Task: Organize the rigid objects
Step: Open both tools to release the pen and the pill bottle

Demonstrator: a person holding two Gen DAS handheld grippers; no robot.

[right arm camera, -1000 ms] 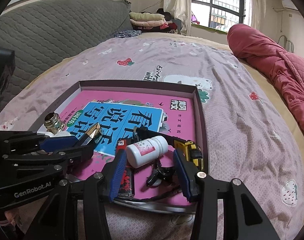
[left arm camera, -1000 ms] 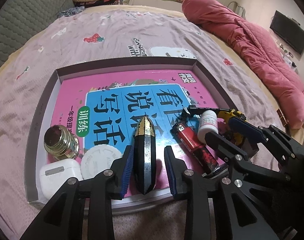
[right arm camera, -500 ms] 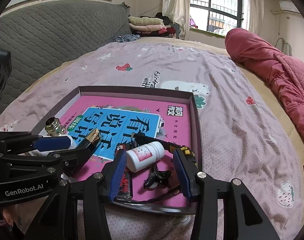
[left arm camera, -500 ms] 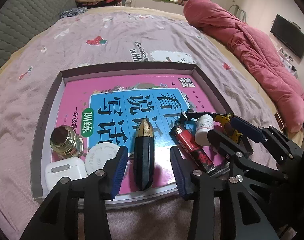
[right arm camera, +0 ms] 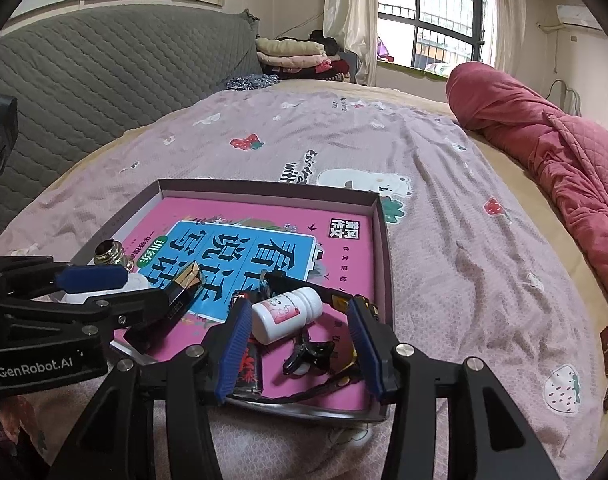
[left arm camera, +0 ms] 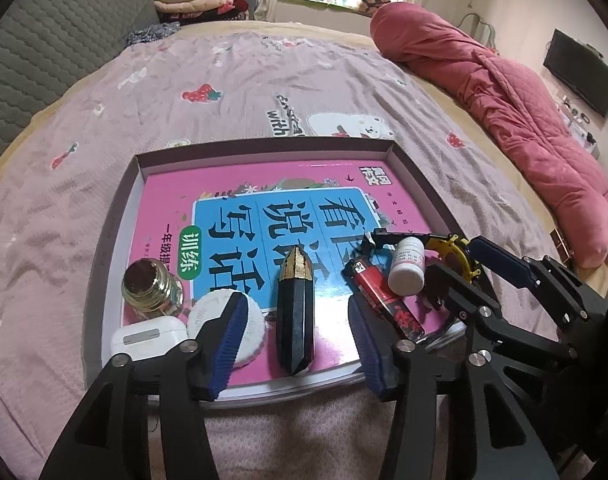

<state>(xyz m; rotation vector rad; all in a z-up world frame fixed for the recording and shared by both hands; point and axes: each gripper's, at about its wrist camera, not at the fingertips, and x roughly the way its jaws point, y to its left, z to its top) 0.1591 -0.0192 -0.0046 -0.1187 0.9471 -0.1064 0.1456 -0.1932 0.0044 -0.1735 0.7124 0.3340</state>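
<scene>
- We take the shallow tray on the bed as our landmark; a pink and blue book lies flat inside it and carries the small things.
- At the tray's near-left corner we see a white earbud case, with a glass jar just behind it and a round white lid just to its right.
- Our left claw hangs over the tray's near edge, spread wide and holding nothing; a black and gold faceted case lies between its fingers, touching neither.
- Right of that case a red lighter lies on the book, and a white pill bottle rests on its side, leaning on it.
- Our right claw stands wide apart around the bottle and a black hair clip, gripping neither.
- A yellow and black tool lies by the tray's right wall.
</scene>
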